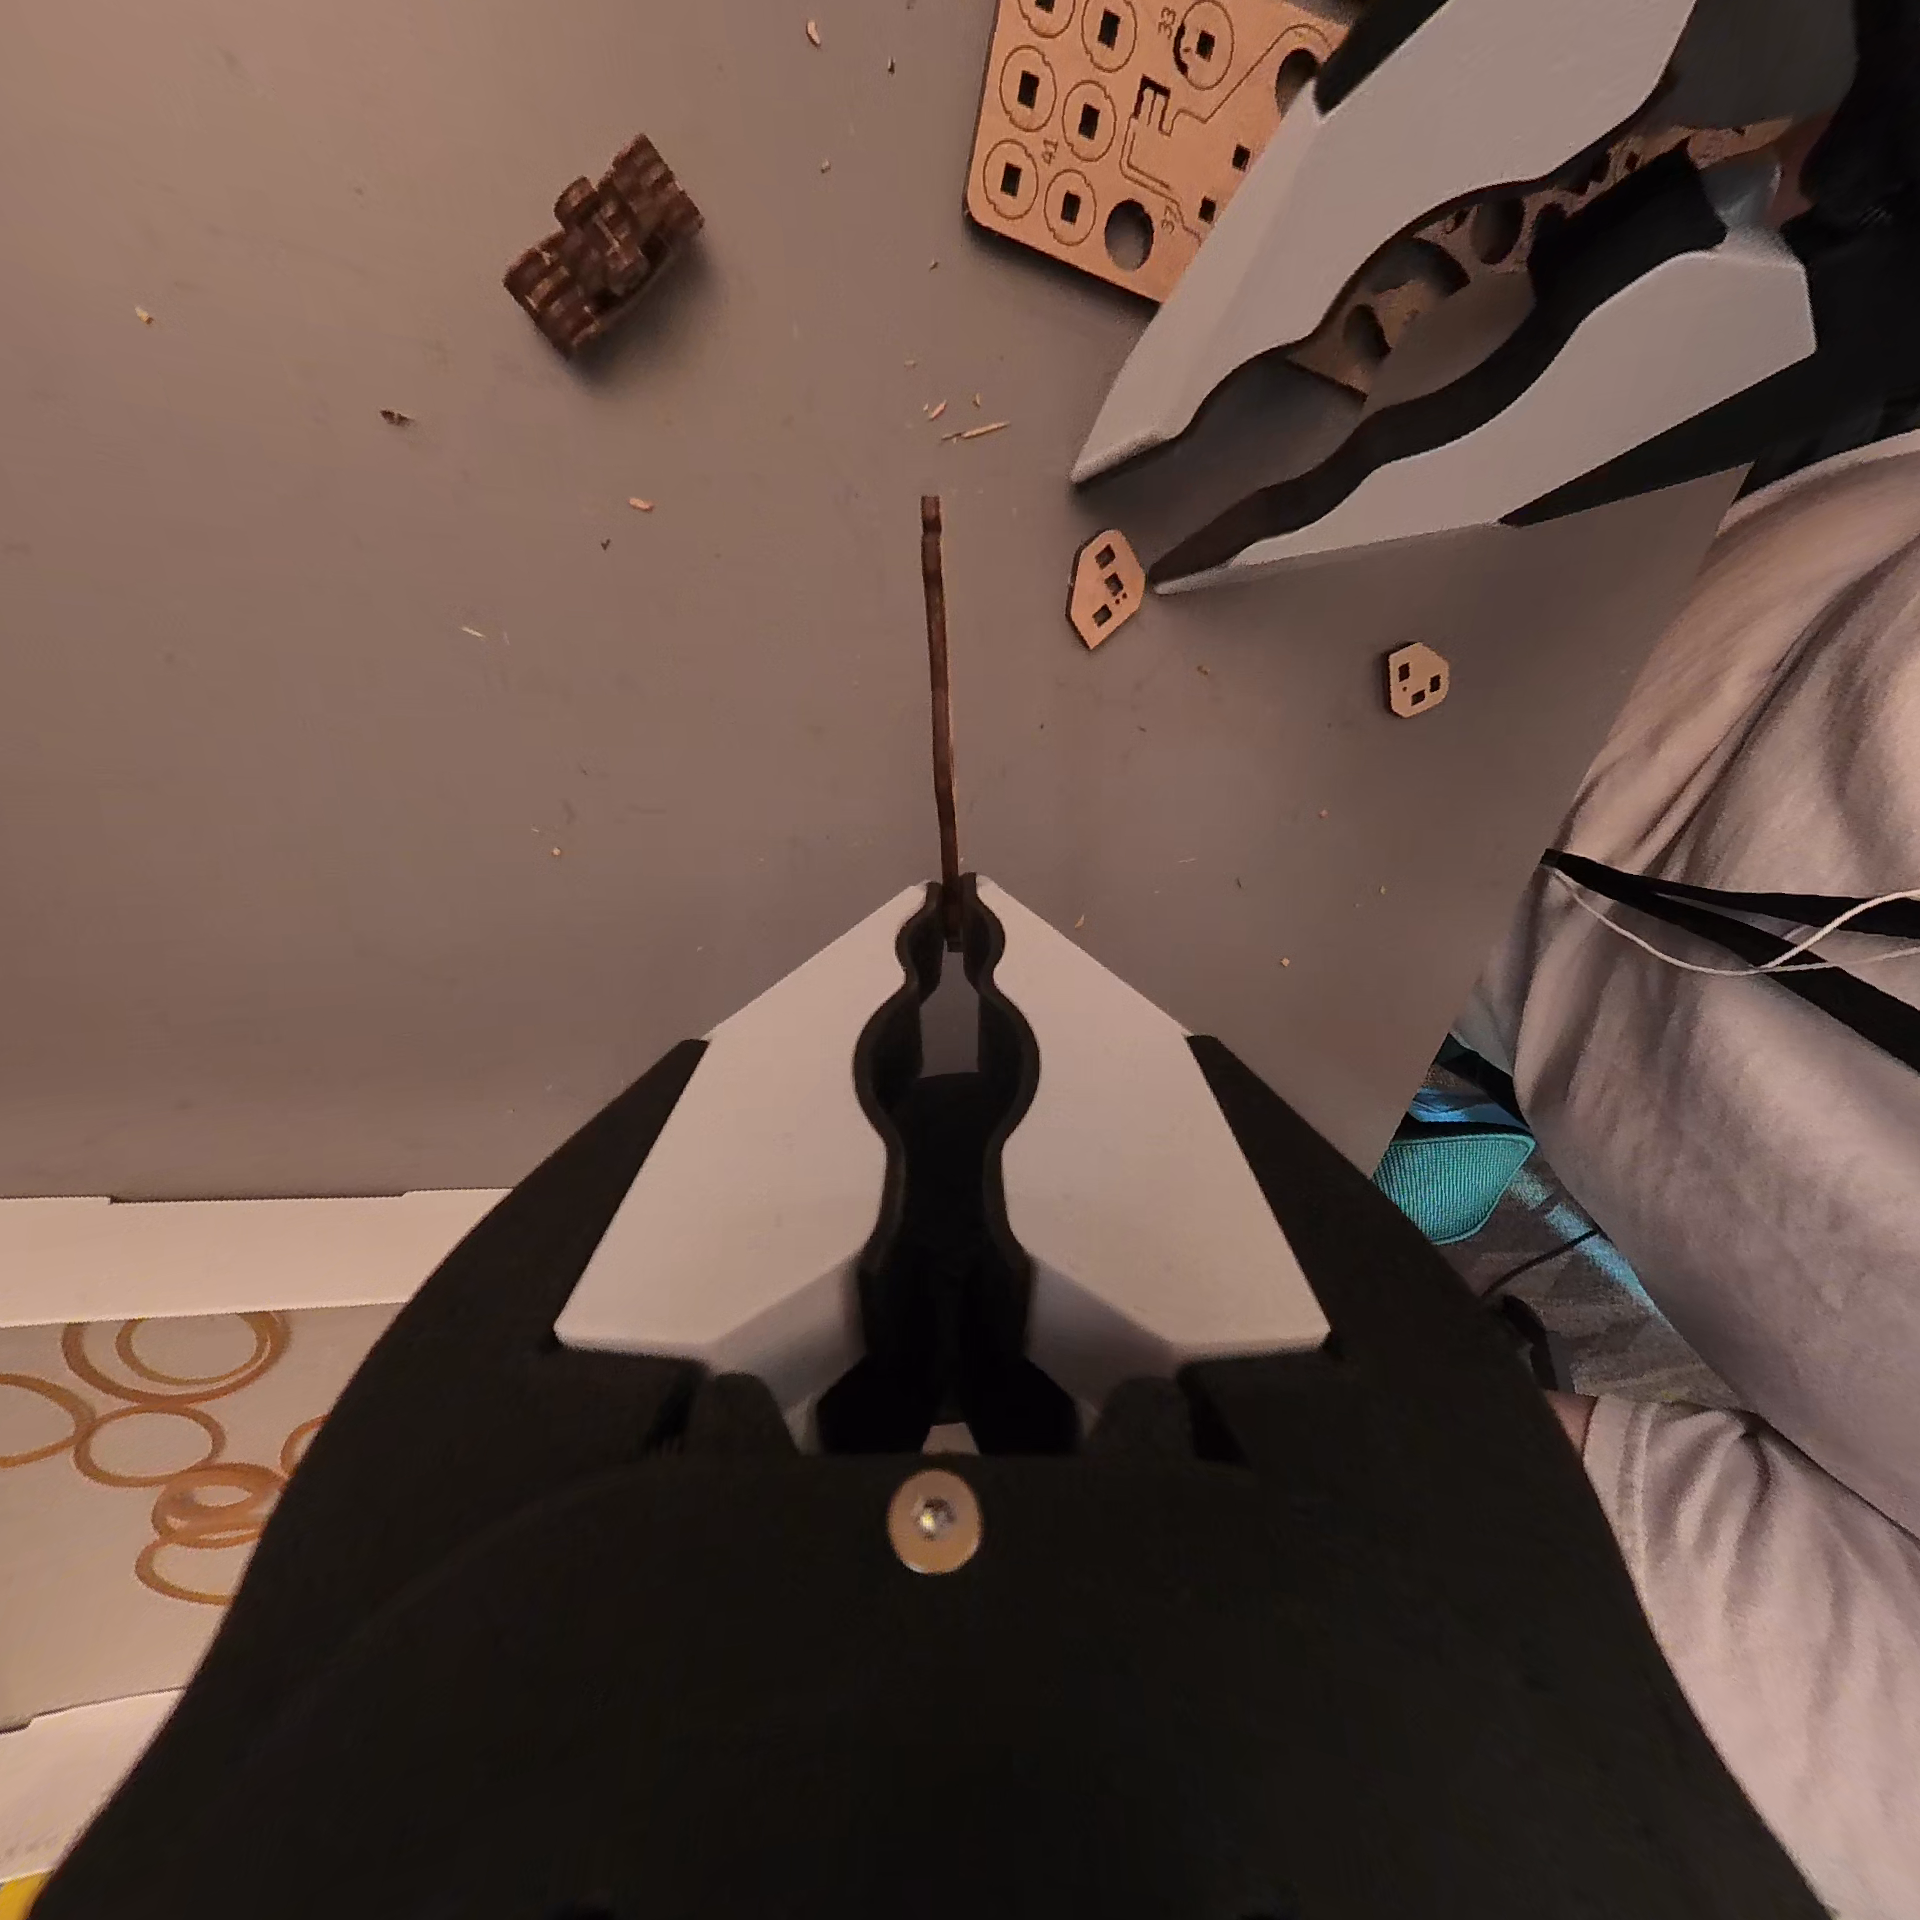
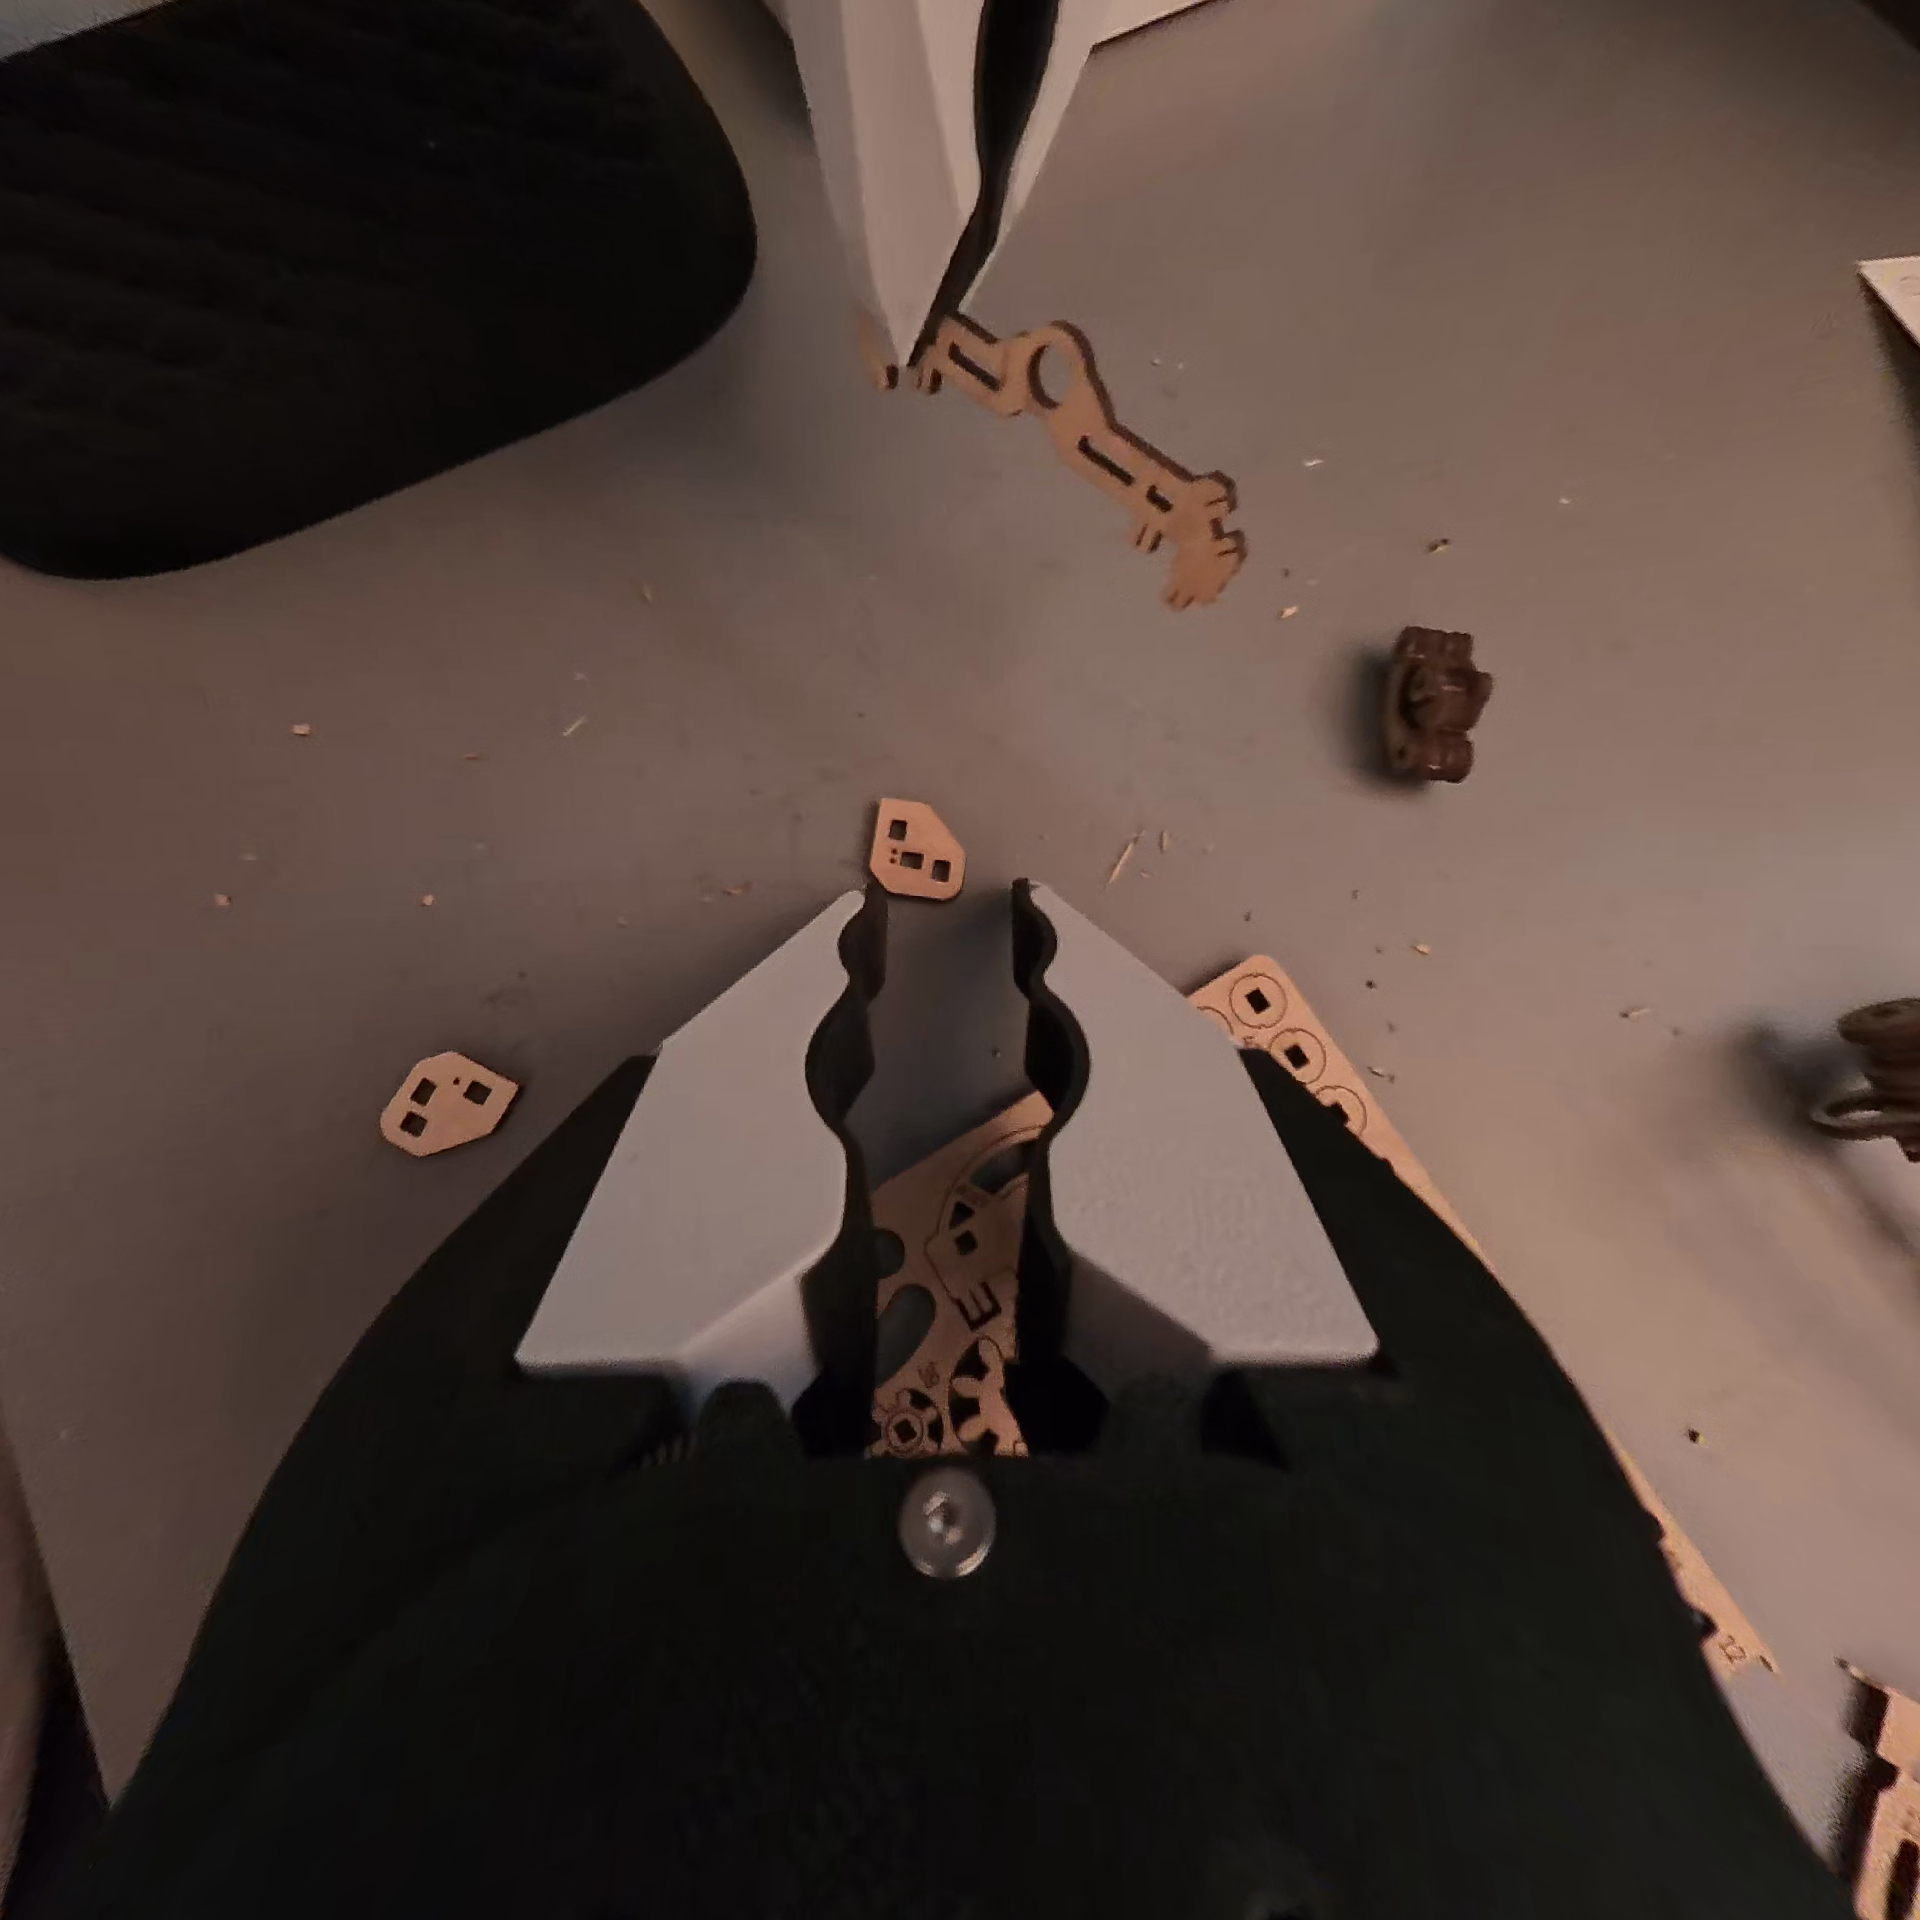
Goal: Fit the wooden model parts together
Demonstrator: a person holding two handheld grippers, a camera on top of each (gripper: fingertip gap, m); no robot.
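My left gripper [image 1: 951, 896] is shut on one end of a long flat wooden part [image 1: 940, 707], seen edge-on here and held over the grey table. In the right wrist view the part [image 2: 1101, 447] is key-shaped with a round hole and slots, and the left gripper [image 2: 914, 358] pinches its near end. My right gripper [image 2: 945, 894] is open and empty, low over the table. A small wooden plate [image 2: 916, 850] with square holes lies just ahead of its fingertips. A second small plate [image 2: 447, 1103] lies to the left. The right gripper [image 1: 1117, 530] also shows in the left wrist view, beside the first plate [image 1: 1107, 587].
A laser-cut wooden sheet [image 1: 1101, 135] lies partly under the right gripper. A dark assembled block [image 1: 603, 244] sits on the table, another dark piece [image 2: 1881, 1070] at the right edge. A white box with rubber bands [image 1: 156, 1455], a person's grey clothing [image 1: 1714, 935], and scattered wood splinters. About 9 cm separates my left fingertips from my right. Between my right fingertips and the dark assembled block [image 1: 603, 244] there is roughly 9 cm. It is also in sight in the right wrist view [image 2: 1452, 676].
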